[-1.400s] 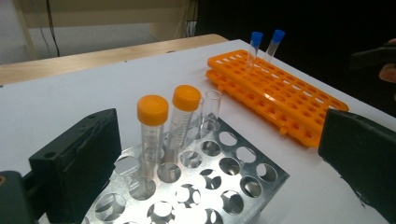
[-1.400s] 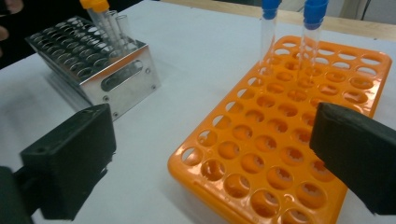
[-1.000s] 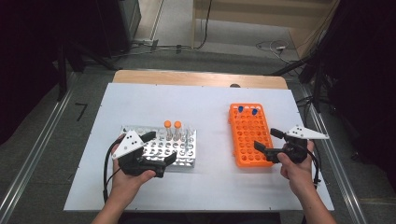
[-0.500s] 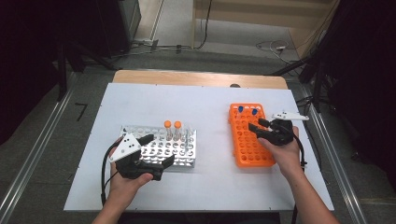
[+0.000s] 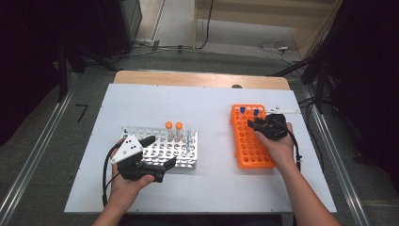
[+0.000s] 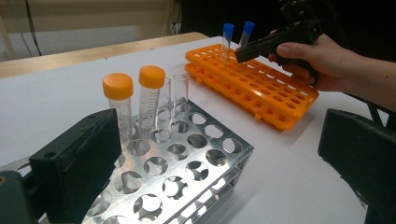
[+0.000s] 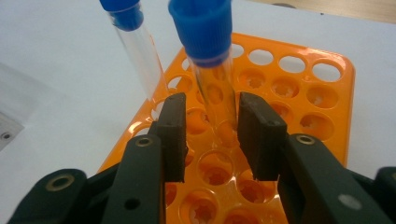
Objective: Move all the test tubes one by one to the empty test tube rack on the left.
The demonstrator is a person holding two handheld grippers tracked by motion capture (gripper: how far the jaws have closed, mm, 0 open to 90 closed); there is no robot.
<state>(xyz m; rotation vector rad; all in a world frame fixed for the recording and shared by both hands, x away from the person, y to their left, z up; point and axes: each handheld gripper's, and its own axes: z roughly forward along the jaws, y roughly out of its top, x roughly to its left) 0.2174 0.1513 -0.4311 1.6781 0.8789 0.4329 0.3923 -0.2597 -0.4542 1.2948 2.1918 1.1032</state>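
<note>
An orange rack [image 5: 251, 141] lies at the right with two blue-capped tubes at its far end. My right gripper [image 5: 254, 122] [image 7: 212, 135] reaches over it. Its jaws have just been closing and stand either side of the right blue-capped tube [image 7: 212, 74] [image 5: 256, 113], with a thin gap at each pad. The other blue-capped tube [image 7: 135, 51] leans to the left. A metal rack [image 5: 188, 155] [image 6: 205, 158] holds two orange-capped tubes [image 5: 174, 129] [image 6: 117, 100] and clear uncapped ones [image 6: 180, 88]. My left gripper [image 5: 160, 151] [image 6: 222, 135] rests open at that rack's near side.
The white table top [image 5: 211, 103] has free room between the two racks and behind them. A wooden strip [image 5: 197, 79] edges the far side. Cables trail from both grippers toward the near edge.
My right gripper moved from the orange rack's right side in over its far end, up to the blue-capped tubes, and its jaws narrowed. The left hand stayed put.
</note>
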